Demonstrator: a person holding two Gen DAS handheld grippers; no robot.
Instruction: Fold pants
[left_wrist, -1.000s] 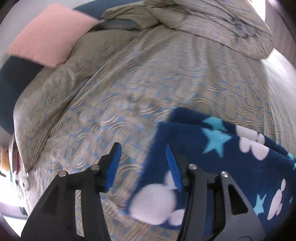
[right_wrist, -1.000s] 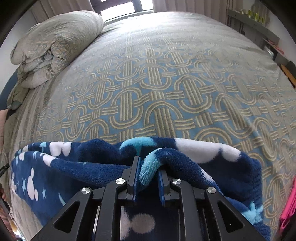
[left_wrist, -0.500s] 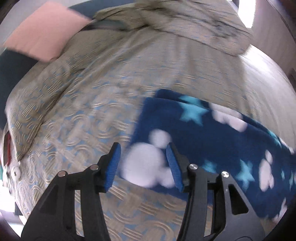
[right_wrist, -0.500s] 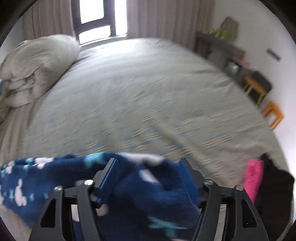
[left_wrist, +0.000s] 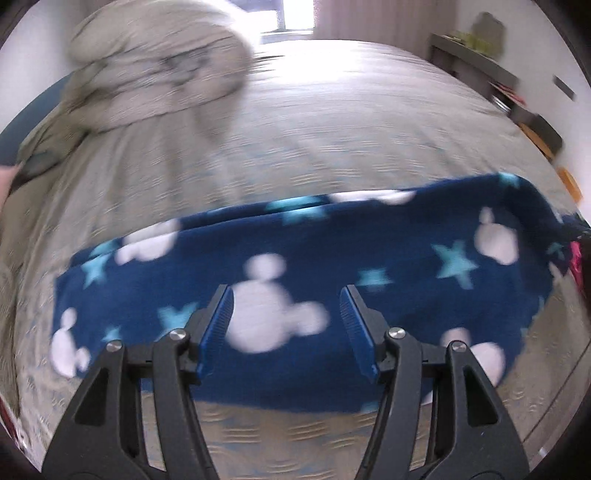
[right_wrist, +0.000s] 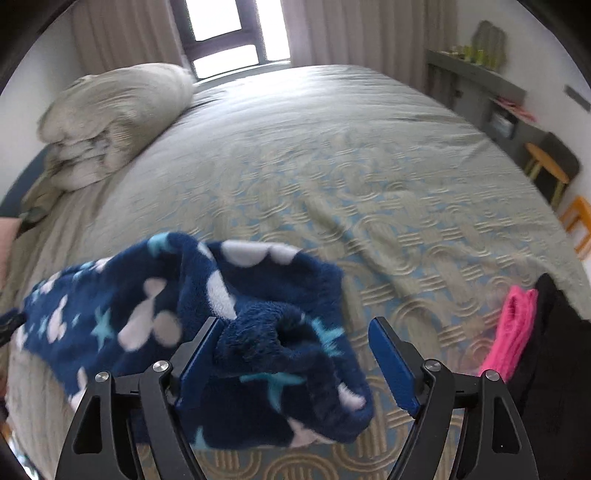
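The navy fleece pants (left_wrist: 332, 258) with white mouse heads and light blue stars lie folded in a long band across the patterned bedspread. My left gripper (left_wrist: 286, 328) is open, held above the middle of the band, holding nothing. In the right wrist view the pants (right_wrist: 184, 314) stretch left, with a bunched end lying between the blue pads. My right gripper (right_wrist: 299, 365) is open wide and is not clamped on the cloth.
A folded grey duvet (right_wrist: 110, 118) lies at the bed's far left. Pink (right_wrist: 513, 328) and black (right_wrist: 554, 350) garments lie at the right edge. A shelf (right_wrist: 476, 77) and orange stools (right_wrist: 546, 166) stand past the bed on the right.
My right gripper has opened and let go of the pants' end. My left gripper has swung right, from the band's left end to above its middle, staying open.
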